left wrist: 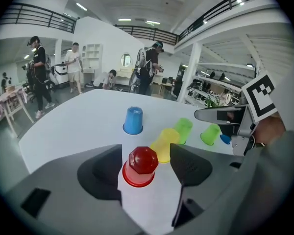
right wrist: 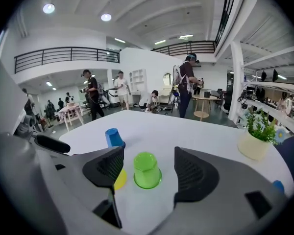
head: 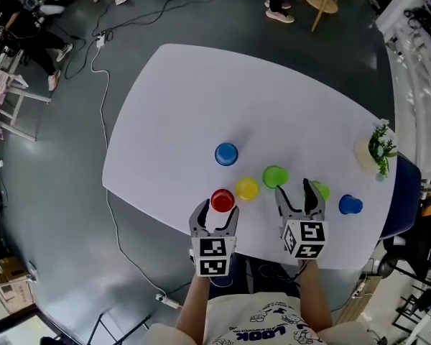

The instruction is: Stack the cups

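Observation:
Several cups stand upside down on the white table [head: 187, 99]. The red cup [head: 222, 200] [left wrist: 139, 166] sits between the jaws of my open left gripper [head: 217, 213] [left wrist: 146, 155], apart from both. Ahead of it are a yellow cup [head: 247, 188] [left wrist: 165, 144] and a blue cup [head: 226, 153] [left wrist: 134, 120]. My right gripper [head: 296, 195] [right wrist: 148, 158] is open, with a green cup [head: 274, 176] [right wrist: 147, 170] just ahead between its jaws, untouched. A second green cup [head: 320, 190] [left wrist: 210, 133] and a small blue cup [head: 350, 205] stand to its right.
A potted plant [head: 377, 152] [right wrist: 255, 143] stands at the table's right edge. The near table edge runs just under both grippers. People, stools and cables are on the floor beyond the table's far side.

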Available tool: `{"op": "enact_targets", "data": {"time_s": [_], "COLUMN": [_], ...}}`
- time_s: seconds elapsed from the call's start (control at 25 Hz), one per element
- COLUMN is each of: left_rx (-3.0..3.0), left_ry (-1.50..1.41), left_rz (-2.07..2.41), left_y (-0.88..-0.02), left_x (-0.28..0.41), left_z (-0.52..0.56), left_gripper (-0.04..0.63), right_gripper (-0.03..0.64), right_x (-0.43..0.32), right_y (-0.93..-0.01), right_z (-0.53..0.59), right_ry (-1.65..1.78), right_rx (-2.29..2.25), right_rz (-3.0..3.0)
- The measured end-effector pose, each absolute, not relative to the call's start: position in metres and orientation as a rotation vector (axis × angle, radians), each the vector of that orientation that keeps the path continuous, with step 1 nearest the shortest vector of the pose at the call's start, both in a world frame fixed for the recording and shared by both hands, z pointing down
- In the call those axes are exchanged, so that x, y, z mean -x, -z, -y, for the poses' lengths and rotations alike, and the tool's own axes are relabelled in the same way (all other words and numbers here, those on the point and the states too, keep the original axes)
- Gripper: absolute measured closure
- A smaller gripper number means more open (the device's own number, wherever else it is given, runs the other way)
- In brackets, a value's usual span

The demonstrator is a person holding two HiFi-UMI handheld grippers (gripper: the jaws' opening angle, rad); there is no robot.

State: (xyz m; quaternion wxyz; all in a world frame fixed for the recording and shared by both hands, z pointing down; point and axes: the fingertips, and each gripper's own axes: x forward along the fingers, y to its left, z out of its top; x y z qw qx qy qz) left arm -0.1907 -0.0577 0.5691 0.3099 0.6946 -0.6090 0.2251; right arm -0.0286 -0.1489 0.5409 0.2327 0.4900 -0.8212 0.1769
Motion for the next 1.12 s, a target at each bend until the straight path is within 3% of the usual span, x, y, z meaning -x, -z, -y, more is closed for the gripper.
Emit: {"op": "enact_targets", "data": {"time_s": [0.44,0.56,1.12], "left_rx": [-1.785,-1.771,-1.81], "left_ry": [-0.667,-0.666,-0.59], "left_rz": [1.591,1.617,1.685], "left_y": [-0.596,-0.6,-0.561], "left_x": [0.189,0.191,0.212], "left_z": [0.068,0.067,0.071], "left_gripper": [0.288,0.356,0.362], "right_gripper": [0.281,0.282,0.328], "right_x": [0.037,0.039,0.051], "right_y": [-0.568,-0.572,-0.597], "right_z": [0.155,0.155,0.163], "right_ry": [-0.492,-0.487,-0.469], "right_rx": [-1.244,-1.229,-1.179], "right_rz": [2.239,2.236,2.209]}}
